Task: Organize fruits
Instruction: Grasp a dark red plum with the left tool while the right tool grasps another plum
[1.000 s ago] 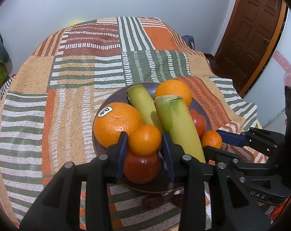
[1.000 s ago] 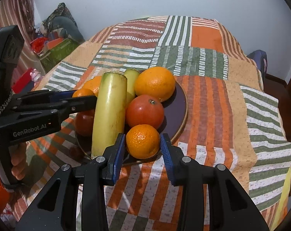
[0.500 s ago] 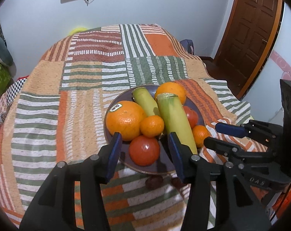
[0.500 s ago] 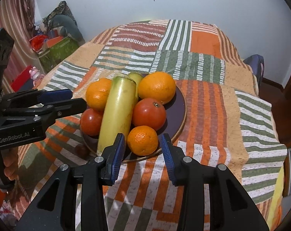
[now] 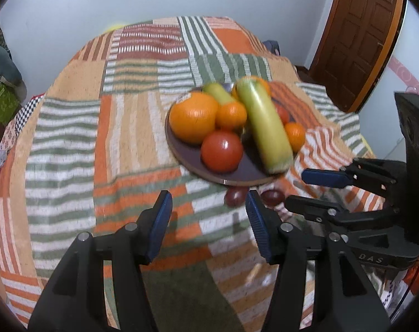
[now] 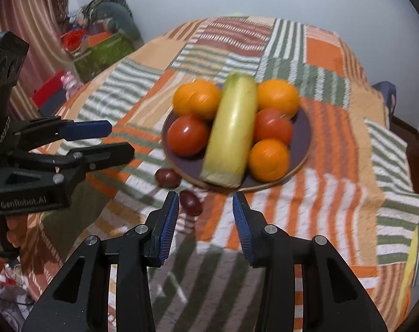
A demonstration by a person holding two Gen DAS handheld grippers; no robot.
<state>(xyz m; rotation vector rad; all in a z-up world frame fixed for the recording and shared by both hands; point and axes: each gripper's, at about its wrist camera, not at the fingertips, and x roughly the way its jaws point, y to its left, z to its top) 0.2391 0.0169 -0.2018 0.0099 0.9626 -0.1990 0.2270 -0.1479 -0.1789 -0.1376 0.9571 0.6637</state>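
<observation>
While both jaws stand apart and empty, the left gripper (image 5: pixel 208 221) and right gripper (image 6: pixel 205 222) hover over the striped patchwork cloth (image 6: pixel 334 193). Just beyond lie two dark grapes (image 6: pixel 191 202), beside the brown plate (image 6: pixel 303 138) holding oranges (image 6: pixel 269 159), tomatoes (image 6: pixel 187 135) and a long yellow-green squash (image 6: pixel 231 135). Farther off, a wooden door (image 5: pixel 359 36).

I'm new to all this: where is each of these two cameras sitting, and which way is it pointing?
Left wrist view: sits on the left tool, looking forward and down at the plate of fruit; its open fingers fill the bottom, the right tool enters from the right.
Right wrist view: sits on the right tool, facing the same plate; the left tool enters from the left.
Shared: plate, fruit, two grapes, patchwork cloth.
</observation>
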